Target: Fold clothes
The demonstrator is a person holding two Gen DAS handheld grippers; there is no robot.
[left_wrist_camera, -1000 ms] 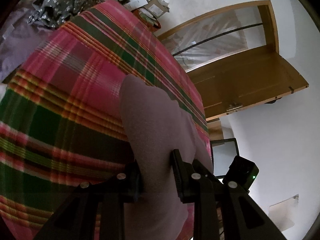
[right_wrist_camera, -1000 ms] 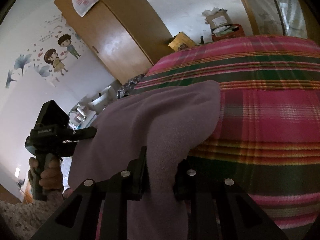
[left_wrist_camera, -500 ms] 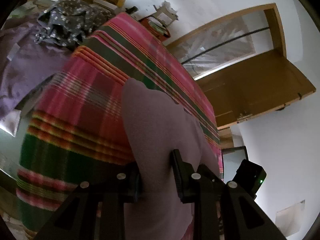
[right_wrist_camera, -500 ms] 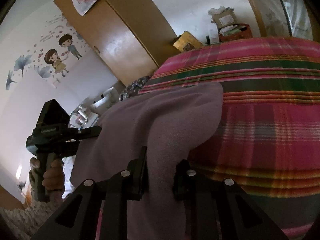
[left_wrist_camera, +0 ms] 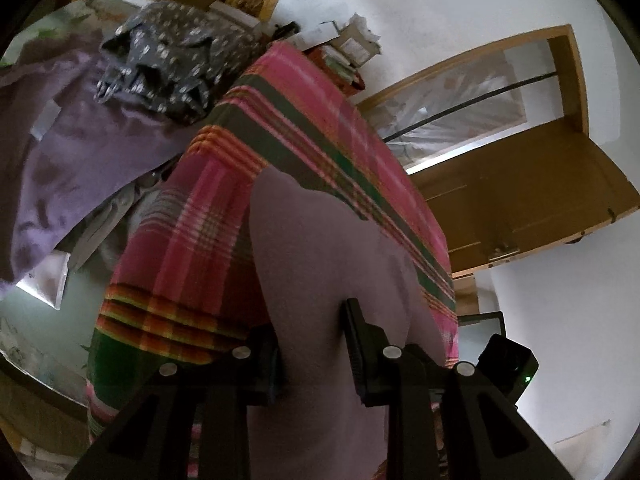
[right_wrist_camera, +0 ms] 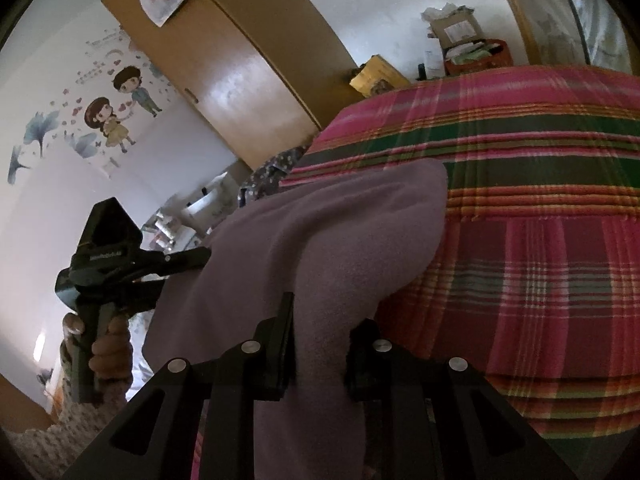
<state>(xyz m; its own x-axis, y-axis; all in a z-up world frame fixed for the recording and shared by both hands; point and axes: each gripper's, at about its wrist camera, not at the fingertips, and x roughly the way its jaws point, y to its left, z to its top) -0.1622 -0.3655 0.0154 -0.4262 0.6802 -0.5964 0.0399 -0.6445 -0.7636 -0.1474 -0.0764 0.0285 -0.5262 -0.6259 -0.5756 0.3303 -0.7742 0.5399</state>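
A mauve fleece garment (left_wrist_camera: 320, 264) hangs stretched between both grippers, in front of a pink and green plaid bed cover (left_wrist_camera: 224, 240). My left gripper (left_wrist_camera: 312, 344) is shut on one edge of it. My right gripper (right_wrist_camera: 320, 344) is shut on the other edge of the same garment (right_wrist_camera: 320, 240). In the right wrist view the left gripper body (right_wrist_camera: 108, 256) shows at the left, held by a hand (right_wrist_camera: 112, 348). The garment's far end rests on the plaid cover (right_wrist_camera: 540, 240). Its lower part is hidden behind the fingers.
A grey floral garment (left_wrist_camera: 168, 60) and a purple cloth (left_wrist_camera: 80, 148) lie in a heap left of the bed. Boxes and a red basket (right_wrist_camera: 476, 56) stand behind the bed. A wooden wardrobe (right_wrist_camera: 236, 76) and an open wooden door (left_wrist_camera: 520, 200) flank the room.
Both grippers have pulled back and lifted with the garment; the bed's near corner and the clothes heap have come into the left wrist view. The grips are unchanged.
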